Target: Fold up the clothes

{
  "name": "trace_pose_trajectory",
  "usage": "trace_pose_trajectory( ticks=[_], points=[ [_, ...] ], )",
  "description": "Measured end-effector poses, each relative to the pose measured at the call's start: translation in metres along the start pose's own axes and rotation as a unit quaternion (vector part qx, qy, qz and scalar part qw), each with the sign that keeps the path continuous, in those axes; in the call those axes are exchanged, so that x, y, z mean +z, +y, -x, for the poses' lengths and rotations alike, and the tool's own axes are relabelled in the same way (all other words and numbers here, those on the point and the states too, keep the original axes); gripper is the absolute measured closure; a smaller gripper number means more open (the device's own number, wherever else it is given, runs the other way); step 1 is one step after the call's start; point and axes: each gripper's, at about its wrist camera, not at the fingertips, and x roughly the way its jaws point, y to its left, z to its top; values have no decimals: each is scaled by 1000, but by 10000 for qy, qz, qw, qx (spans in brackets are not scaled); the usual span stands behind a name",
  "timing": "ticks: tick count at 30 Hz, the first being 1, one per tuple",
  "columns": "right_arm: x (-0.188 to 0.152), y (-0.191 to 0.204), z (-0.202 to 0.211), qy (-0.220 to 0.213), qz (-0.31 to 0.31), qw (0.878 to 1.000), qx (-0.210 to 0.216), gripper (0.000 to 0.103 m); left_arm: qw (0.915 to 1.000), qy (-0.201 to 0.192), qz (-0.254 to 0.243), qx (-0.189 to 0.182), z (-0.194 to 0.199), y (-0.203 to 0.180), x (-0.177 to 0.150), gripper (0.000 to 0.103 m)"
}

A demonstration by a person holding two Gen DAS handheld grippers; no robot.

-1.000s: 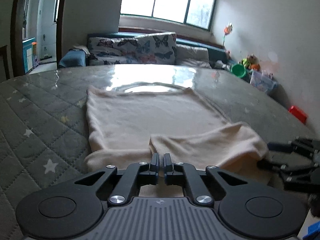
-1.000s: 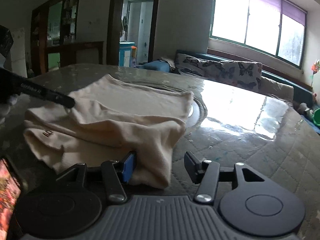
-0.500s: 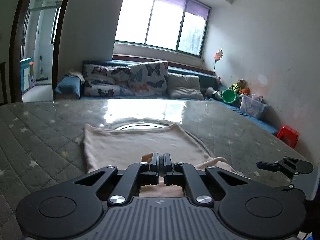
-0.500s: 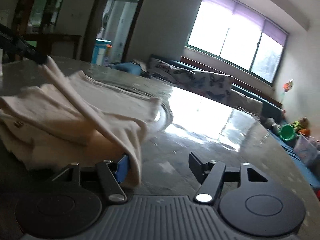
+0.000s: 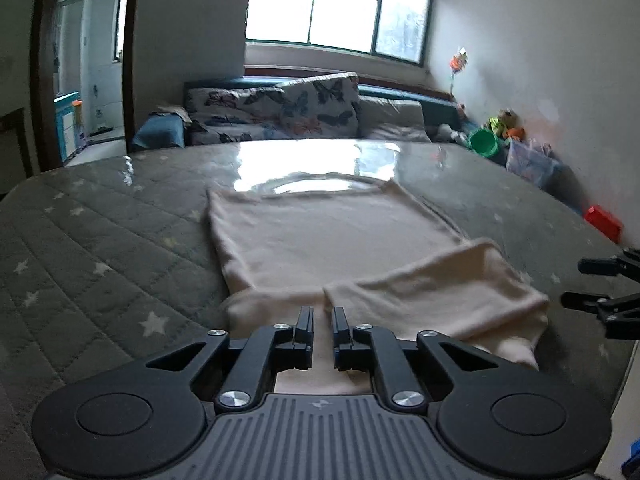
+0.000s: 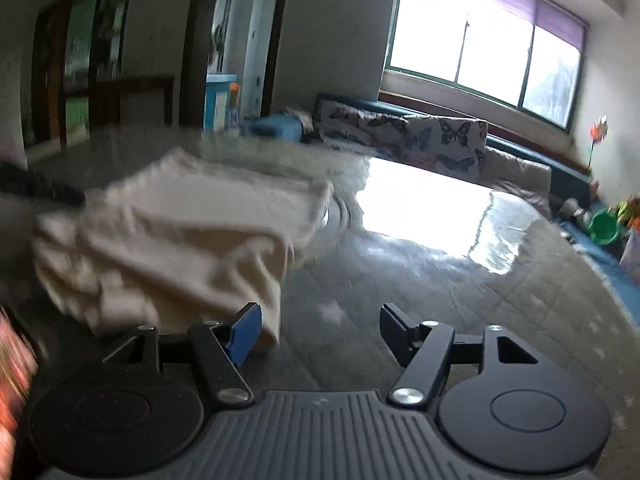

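A cream garment (image 5: 328,240) lies flat on the grey star-quilted table (image 5: 100,248), its near part folded back into a band (image 5: 440,292). My left gripper (image 5: 322,322) hovers at the band's near edge. Its jaws are opening: a narrow gap shows between them, with cloth behind it but none pinched. In the right wrist view the same garment (image 6: 180,240) is a blurred heap at the left. My right gripper (image 6: 320,320) stands open over bare table, its blue-padded left finger (image 6: 244,332) just beside the cloth's corner. The right gripper (image 5: 572,283) also shows at the left wrist view's right edge.
A sofa with butterfly cushions (image 5: 280,116) runs behind the table under a bright window. A green bucket (image 5: 484,144), toys and a red stool (image 5: 604,224) sit along the right wall. A doorway (image 5: 88,80) opens at the left.
The left gripper, shut on the cloth's fold and raised half a second ago, has come down and parted its jaws, leaving the fold lying flat. The right jaws widened and drew off the cloth's corner.
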Motion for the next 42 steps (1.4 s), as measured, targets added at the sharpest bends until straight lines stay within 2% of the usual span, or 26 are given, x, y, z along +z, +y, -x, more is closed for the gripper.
trace_pose_trajectory(
  ticks=[2, 4, 6, 8, 11, 14, 17, 20, 25, 27, 30, 32, 34, 37, 38, 40, 42],
  points=[
    [10, -3, -3, -143, -238, 9995, 172, 40, 9999, -82, 40, -95, -1, -3, 5, 93],
    [22, -2, -17, -263, -411, 9982, 355, 52, 9996, -78, -55, -257, -6, -12, 7, 93],
    [30, 5, -33, -318, -573, 9945, 818, 64, 9990, 5, -224, -380, -16, -23, 6, 93],
    [35, 11, -48, -239, -706, 9895, 1237, 69, 9987, 158, -292, -395, -29, -28, 2, 93],
    [31, 14, -72, 95, -765, 9871, 1401, 71, 9983, 348, -290, -370, -42, -26, -6, 93],
    [15, 1, -82, 342, -848, 9894, 1124, 79, 9982, 346, -270, -410, -44, -22, -10, 93],
    [11, -15, -72, 432, -990, 9883, 1080, 77, 9981, 353, -262, -432, -44, -20, -10, 93],
    [16, -13, -70, 384, -631, 9951, 653, 77, 9982, 344, -273, -418, -45, -21, -11, 93],
    [32, -7, -72, -24, -787, 9927, 912, 77, 9982, 365, -262, -388, -45, -22, -10, 93],
    [38, 1, -81, -86, -649, 9921, 1067, 77, 9982, 377, -257, -381, -45, -22, -10, 93],
    [36, 0, -105, 224, -606, 9932, 970, 80, 9982, 376, -247, -387, -44, -21, -10, 93],
    [31, -10, -109, 249, -767, 9915, 1023, 84, 9983, 372, -224, -397, -41, -19, -11, 93],
    [33, -16, -102, 225, -887, 9901, 1060, 80, 9983, 366, -233, -379, -38, -17, -9, 92],
    [35, -16, -78, -5, -663, 9934, 935, 76, 9988, 237, -259, -332, -34, -17, -2, 89],
    [35, -14, -73, -47, -589, 9930, 1021, 74, 9990, 189, -247, -329, -34, -16, 0, 89],
    [33, -3, -68, -8, -373, 9918, 1220, 63, 9991, 202, -230, -304, -37, -14, 2, 89],
    [28, 9, -67, 63, -135, 9905, 1367, 60, 9989, 292, -248, -265, -43, -13, 0, 89]
  ],
)
